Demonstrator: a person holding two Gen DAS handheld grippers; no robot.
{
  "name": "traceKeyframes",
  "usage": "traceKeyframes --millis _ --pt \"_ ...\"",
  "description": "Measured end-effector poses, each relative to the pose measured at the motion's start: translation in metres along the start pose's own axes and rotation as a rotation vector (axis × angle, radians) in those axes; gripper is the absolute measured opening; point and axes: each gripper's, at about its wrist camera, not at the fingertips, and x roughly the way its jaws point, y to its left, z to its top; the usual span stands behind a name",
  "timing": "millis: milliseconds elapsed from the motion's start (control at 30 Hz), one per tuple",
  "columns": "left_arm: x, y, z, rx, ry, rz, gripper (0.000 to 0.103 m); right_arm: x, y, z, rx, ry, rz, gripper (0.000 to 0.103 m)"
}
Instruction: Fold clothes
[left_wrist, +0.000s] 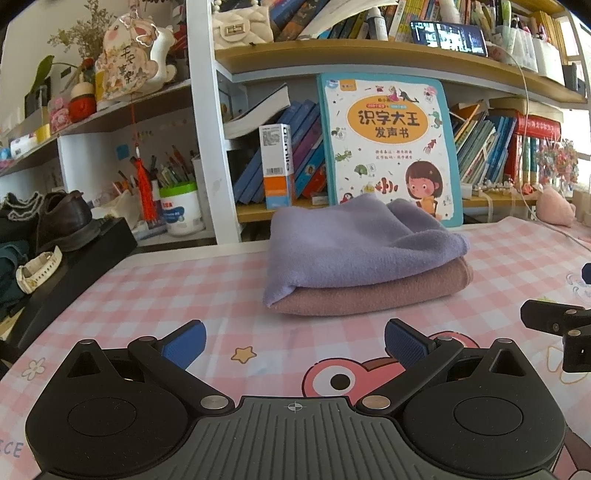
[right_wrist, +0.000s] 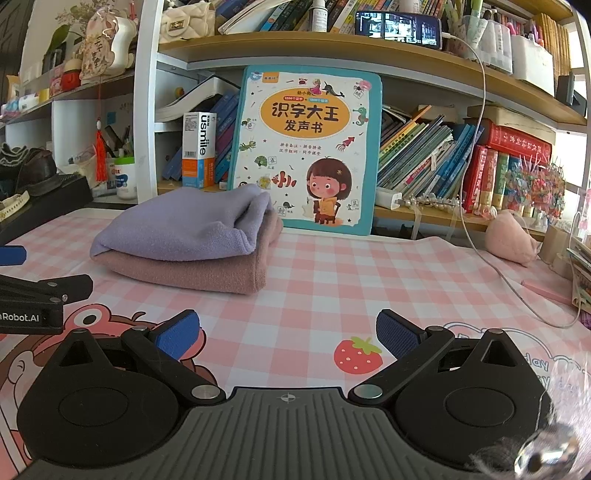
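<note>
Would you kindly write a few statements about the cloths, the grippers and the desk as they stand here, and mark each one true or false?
1. The purple cloth lies folded on top of the pink cloth. True.
2. The left gripper is shut on the purple cloth. False: its jaws stand apart with nothing between them, short of the stack.
3. The right gripper is open and holds nothing. True.
4. The children's book lies flat on the checked mat. False: it stands upright behind the stack, against the shelf.
5. A brown shoe sits on the black box at the left. True.
</note>
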Motion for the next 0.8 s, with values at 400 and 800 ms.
traceKeyframes --millis 400,800 --pt "0.0006 -0.0025 -0.0005 0.015 0.005 0.006 0.103 0.0006 -0.0018 -0.0002 0.011 0.003 0.001 0.103" --pt "-0.0022 -0.0003 -0.0002 -0.001 -0.014 0.001 0.103 0.0009 -0.0024 0.0004 0.018 0.007 0.000 0.103"
